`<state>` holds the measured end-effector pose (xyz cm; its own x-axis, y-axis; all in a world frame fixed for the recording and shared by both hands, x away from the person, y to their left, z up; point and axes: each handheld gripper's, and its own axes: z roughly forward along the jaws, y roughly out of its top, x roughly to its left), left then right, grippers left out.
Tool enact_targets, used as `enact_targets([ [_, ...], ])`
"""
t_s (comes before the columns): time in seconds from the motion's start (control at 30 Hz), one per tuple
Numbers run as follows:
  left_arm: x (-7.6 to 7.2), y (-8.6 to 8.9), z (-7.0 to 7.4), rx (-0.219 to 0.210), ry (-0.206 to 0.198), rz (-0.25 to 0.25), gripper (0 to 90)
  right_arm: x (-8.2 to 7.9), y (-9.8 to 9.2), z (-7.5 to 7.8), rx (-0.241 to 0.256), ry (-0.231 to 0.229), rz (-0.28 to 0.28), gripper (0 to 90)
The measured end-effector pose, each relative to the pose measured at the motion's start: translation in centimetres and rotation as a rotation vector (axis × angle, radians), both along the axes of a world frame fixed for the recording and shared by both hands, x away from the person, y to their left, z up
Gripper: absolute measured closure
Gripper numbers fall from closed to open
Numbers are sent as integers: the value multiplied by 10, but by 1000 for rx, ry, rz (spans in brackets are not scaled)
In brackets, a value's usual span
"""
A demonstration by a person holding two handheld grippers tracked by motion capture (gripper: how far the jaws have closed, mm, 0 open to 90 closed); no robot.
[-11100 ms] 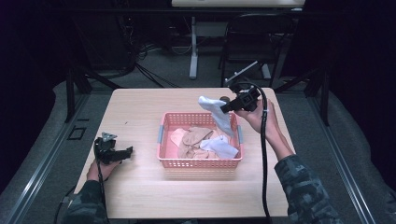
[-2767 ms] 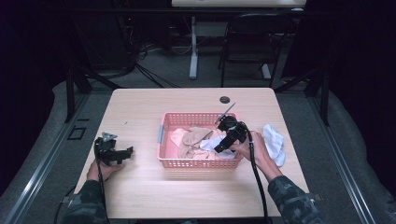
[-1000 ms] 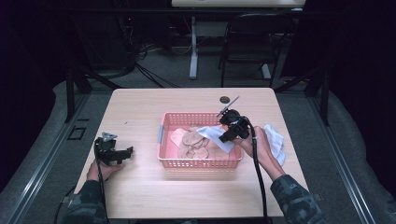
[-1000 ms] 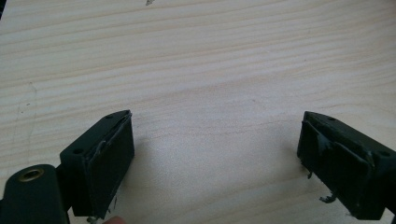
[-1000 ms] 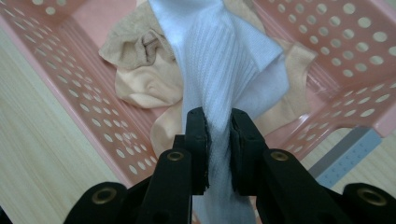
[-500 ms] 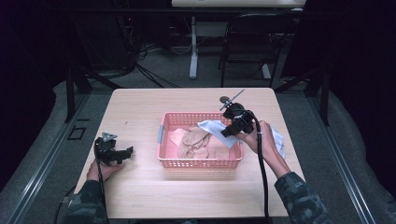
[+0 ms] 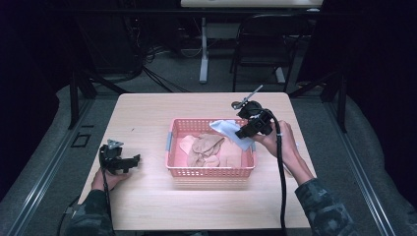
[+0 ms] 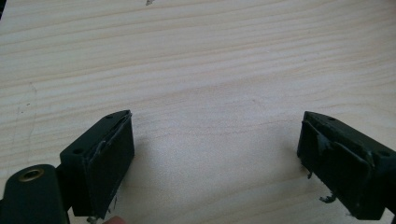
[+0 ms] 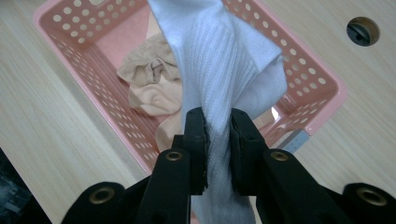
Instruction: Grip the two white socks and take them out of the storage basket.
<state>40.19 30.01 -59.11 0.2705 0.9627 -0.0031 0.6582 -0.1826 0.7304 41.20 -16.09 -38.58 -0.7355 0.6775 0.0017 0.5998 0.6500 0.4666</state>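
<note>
A pink basket sits mid-table, with tan socks bunched inside. Over the basket's right rim, the right gripper pinches a white sock, apparently lifting it out; next it likely needs carrying clear of the rim and setting down. Well left of the basket, the left gripper rests with its jaws spread, empty.

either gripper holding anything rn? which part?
Right gripper is shut on the white sock, pinched mid-length above the pink basket. Left gripper is open, holding nothing.
</note>
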Motion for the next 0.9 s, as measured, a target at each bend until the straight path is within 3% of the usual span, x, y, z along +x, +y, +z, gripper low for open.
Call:
enact_targets([
  [0.27,0,0,0,0,0,0,107,-6,-20,11,1,-24,-34,787],
  [0.53,0,0,0,0,0,0,107,-11,-62,8,5,-21,-122,784],
  [0.7,0,0,0,0,0,0,108,-15,-92,-3,3,-2,-188,783],
  [0.9,0,0,0,0,0,0,108,-17,-124,-35,-5,45,-272,779],
])
